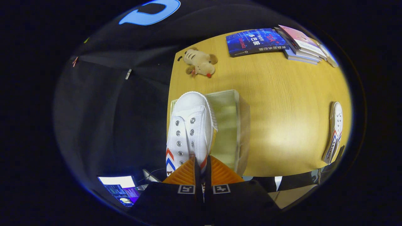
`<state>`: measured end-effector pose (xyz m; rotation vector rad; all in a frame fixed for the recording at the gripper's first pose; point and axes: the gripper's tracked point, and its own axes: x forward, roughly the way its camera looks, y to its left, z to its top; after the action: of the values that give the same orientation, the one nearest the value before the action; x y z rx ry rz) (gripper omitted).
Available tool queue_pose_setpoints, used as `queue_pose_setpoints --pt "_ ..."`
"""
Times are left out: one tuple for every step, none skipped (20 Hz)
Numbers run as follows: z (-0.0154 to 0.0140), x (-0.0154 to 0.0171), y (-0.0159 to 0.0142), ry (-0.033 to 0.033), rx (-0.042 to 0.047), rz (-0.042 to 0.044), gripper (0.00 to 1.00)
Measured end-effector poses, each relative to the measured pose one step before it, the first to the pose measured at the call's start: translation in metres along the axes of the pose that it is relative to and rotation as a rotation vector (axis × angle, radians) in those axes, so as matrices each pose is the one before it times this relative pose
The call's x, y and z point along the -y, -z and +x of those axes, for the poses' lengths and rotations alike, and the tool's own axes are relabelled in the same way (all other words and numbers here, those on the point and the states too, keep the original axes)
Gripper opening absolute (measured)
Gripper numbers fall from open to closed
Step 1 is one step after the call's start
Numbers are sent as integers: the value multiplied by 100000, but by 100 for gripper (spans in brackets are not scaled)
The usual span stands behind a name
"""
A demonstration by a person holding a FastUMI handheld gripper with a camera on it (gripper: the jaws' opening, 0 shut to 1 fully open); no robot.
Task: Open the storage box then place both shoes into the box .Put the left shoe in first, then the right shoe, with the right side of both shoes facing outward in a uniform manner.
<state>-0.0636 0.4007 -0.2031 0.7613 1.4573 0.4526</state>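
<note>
box (230, 125) open on the tabletop (282, 125); jaws of gripper (202, 171) pinching white shoe (188, 128) at its heel, held over the box. other shoe (334, 131) waiting near the tabletop's edge, well apart.

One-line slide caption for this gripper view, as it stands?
Gripper shut on a white shoe, held over the open storage box; second shoe lies on the table.
</note>
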Motion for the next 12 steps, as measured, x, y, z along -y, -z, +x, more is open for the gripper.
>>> queue_pose_setpoints --pt "1326 -337 192 1588 -708 807 6" --pt "1231 -396 232 710 -1080 1088 6" --pt "1001 -491 358 47 -1636 182 5" --pt "826 -362 181 35 -1039 71 6" --pt "654 -104 197 450 -955 276 6" --pt "618 -4 104 826 -514 443 5" --pt "401 -168 94 1146 200 724 6" --pt "394 -6 -47 1024 324 62 6" --pt "494 93 -447 796 1348 313 6" --pt "10 15 45 786 850 969 5" --pt "-10 -190 91 873 933 1534 5" --pt "-5 -271 98 428 653 1061 6"
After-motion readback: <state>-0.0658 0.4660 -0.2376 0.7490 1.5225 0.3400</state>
